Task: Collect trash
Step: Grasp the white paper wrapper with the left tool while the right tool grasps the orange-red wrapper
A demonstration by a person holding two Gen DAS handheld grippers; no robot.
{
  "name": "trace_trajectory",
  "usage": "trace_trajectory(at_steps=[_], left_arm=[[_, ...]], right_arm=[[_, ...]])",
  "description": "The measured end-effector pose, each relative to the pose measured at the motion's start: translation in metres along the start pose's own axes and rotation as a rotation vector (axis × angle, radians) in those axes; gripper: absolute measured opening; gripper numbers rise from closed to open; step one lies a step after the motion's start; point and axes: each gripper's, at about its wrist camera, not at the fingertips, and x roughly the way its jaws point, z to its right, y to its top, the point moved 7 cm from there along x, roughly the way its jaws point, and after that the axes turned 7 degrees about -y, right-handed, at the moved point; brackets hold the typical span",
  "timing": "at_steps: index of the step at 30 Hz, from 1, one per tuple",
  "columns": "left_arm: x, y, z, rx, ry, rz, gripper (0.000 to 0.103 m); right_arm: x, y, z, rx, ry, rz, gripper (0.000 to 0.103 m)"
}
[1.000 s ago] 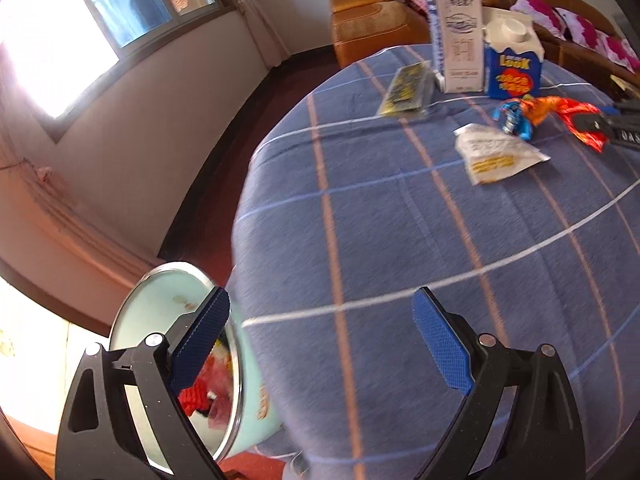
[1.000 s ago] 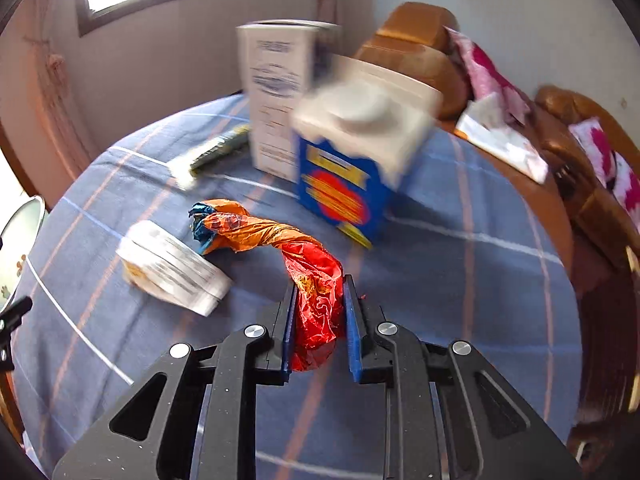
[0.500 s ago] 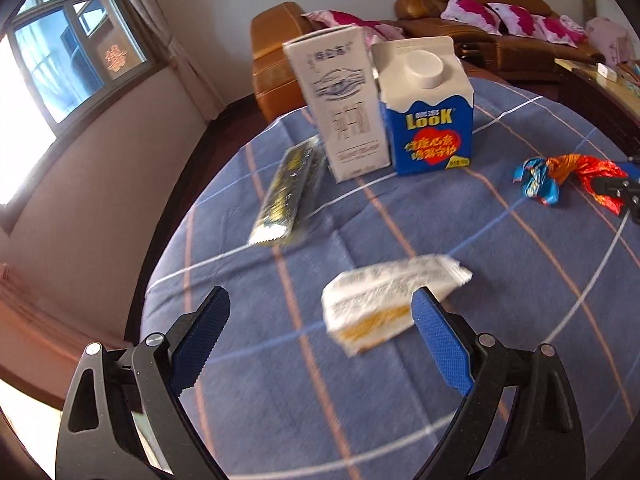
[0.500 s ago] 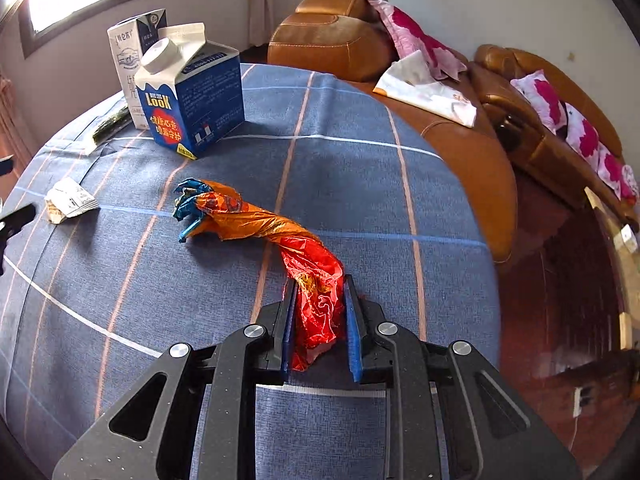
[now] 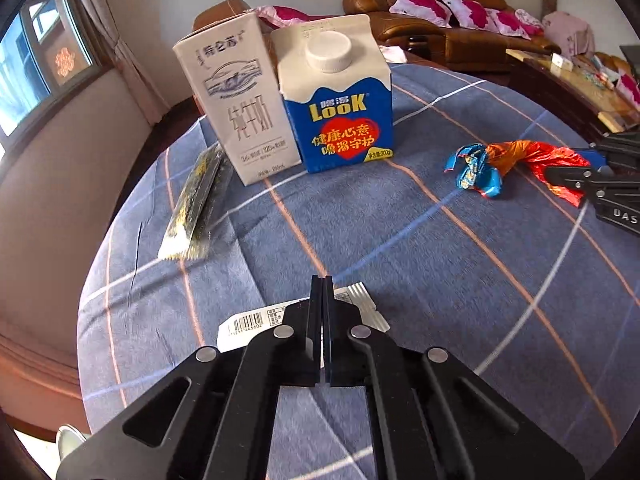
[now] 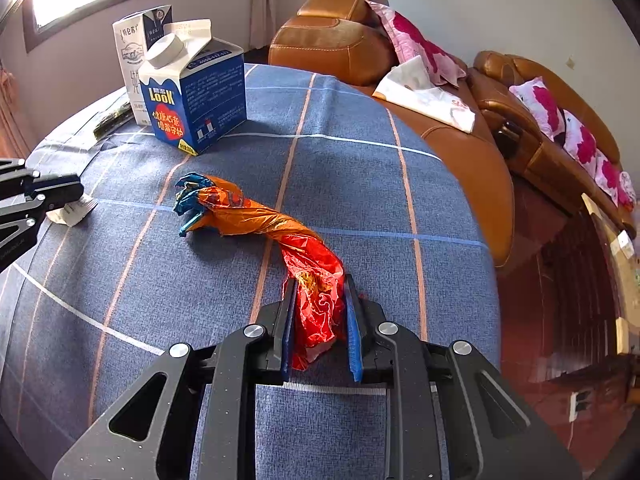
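Observation:
My left gripper [image 5: 322, 280] is shut on a white snack wrapper [image 5: 248, 325] lying on the blue checked tablecloth [image 5: 420, 248]; it also shows in the right wrist view [image 6: 72, 211]. My right gripper [image 6: 320, 284] is shut on the red end of a twisted orange, red and blue foil wrapper [image 6: 256, 220], also in the left wrist view [image 5: 516, 160]. A white milk carton [image 5: 236, 108], a blue LOOK carton [image 5: 340, 96] and a green-black flat packet [image 5: 196, 200] stand or lie further back.
Brown leather sofas [image 6: 340, 36] with pink cushions [image 6: 404, 40] ring the far side of the table. The table edge drops off to the right [image 6: 492, 280] onto a dark red floor. A window [image 5: 36, 60] is at the left.
My left gripper swung from the bin side over the table, came down on the white wrapper and shut on it. My right gripper kept hold of the foil wrapper.

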Motion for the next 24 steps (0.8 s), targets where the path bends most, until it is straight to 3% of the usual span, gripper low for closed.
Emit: trace_trajectory(at_steps=[3,11,16,18,19,24], left_arm=[[-0.014,-0.011,-0.009,-0.036,-0.012,0.002,0.000],[-0.056,-0.043,-0.034,-0.102,0.057,0.009,0.000],[-0.054,-0.045,-0.043,-0.123,0.068,0.004,0.004],[-0.051,-0.042,-0.046,-0.149,0.054,0.013,0.033],[-0.049,-0.040,-0.050,-0.182,0.064,0.016,0.058],[-0.035,-0.019,-0.051,-0.326,0.049,0.025,0.062]], right_arm=[[-0.002,-0.001,0.000,0.009,0.004,0.000,0.022],[-0.023,-0.005,-0.005,0.044,-0.003,0.042,0.021],[-0.040,-0.008,-0.024,-0.009,-0.020,0.076,0.021],[-0.042,-0.009,-0.028,-0.020,-0.021,0.079,0.021],[-0.042,-0.010,-0.029,-0.022,-0.021,0.078,0.021],[-0.042,-0.019,-0.014,-0.003,-0.032,0.061,0.021]])
